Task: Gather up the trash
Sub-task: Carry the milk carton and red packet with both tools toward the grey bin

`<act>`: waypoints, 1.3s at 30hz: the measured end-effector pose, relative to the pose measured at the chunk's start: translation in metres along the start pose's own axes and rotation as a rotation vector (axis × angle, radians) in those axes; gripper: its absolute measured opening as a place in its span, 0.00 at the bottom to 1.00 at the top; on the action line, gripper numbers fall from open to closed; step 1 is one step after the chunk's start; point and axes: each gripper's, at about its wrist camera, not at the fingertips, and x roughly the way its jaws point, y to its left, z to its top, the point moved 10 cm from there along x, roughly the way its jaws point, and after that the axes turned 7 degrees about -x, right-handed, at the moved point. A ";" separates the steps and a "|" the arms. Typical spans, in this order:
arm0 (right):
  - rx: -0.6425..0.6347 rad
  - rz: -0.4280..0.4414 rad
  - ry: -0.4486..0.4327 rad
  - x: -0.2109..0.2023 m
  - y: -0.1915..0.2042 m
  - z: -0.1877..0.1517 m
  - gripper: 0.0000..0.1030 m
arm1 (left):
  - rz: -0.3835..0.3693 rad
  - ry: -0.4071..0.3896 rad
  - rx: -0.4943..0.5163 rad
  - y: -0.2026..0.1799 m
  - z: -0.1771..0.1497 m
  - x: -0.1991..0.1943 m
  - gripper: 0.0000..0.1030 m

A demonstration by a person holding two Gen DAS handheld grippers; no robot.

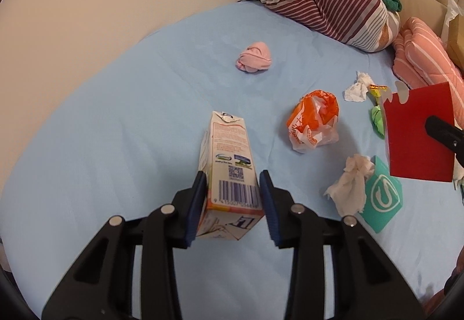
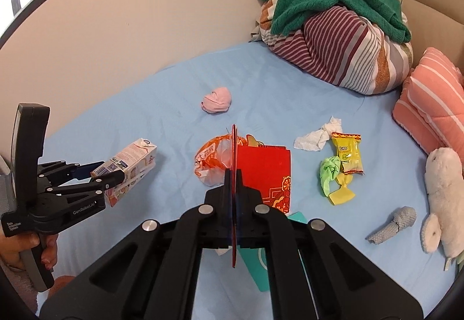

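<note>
My left gripper (image 1: 232, 183) is shut on a milk carton (image 1: 229, 172) and holds it just above the blue bed sheet (image 1: 116, 117); the carton also shows in the right wrist view (image 2: 130, 166). My right gripper (image 2: 232, 172) is shut on a flat red card envelope (image 2: 234, 189), seen edge-on; it also shows in the left wrist view (image 1: 419, 131). An orange plastic bag (image 1: 314, 123), crumpled tissues (image 1: 351, 186) (image 1: 356, 88), a teal card (image 1: 382, 198), a yellow snack wrapper (image 2: 348, 154) and green wrappers (image 2: 329, 172) lie on the sheet.
A striped bundle under a green towel (image 2: 333, 38) sits at the far corner. A pink pillow (image 2: 432, 105), a white plush toy (image 2: 443, 198), a grey sock (image 2: 394, 225), a pink rolled sock (image 2: 217, 101) and a red packet (image 2: 269, 175) lie on the bed.
</note>
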 end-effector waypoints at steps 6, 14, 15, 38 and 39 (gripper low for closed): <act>-0.013 -0.017 -0.045 -0.045 0.008 0.009 0.01 | -0.009 -0.060 0.036 -0.005 0.006 -0.042 0.36; 0.011 -0.099 -0.099 -0.125 0.002 0.000 0.01 | -0.081 -0.132 0.112 -0.039 0.003 -0.109 0.36; 0.015 -0.110 -0.108 -0.136 0.001 -0.003 0.01 | -0.094 -0.137 0.126 -0.046 0.001 -0.116 0.36; 0.286 -0.572 -0.227 -0.448 -0.130 -0.173 0.01 | -0.486 -0.246 0.625 -0.317 -0.120 -0.288 0.36; 0.304 -0.603 -0.225 -0.464 -0.136 -0.185 0.01 | -0.507 -0.249 0.647 -0.331 -0.128 -0.295 0.36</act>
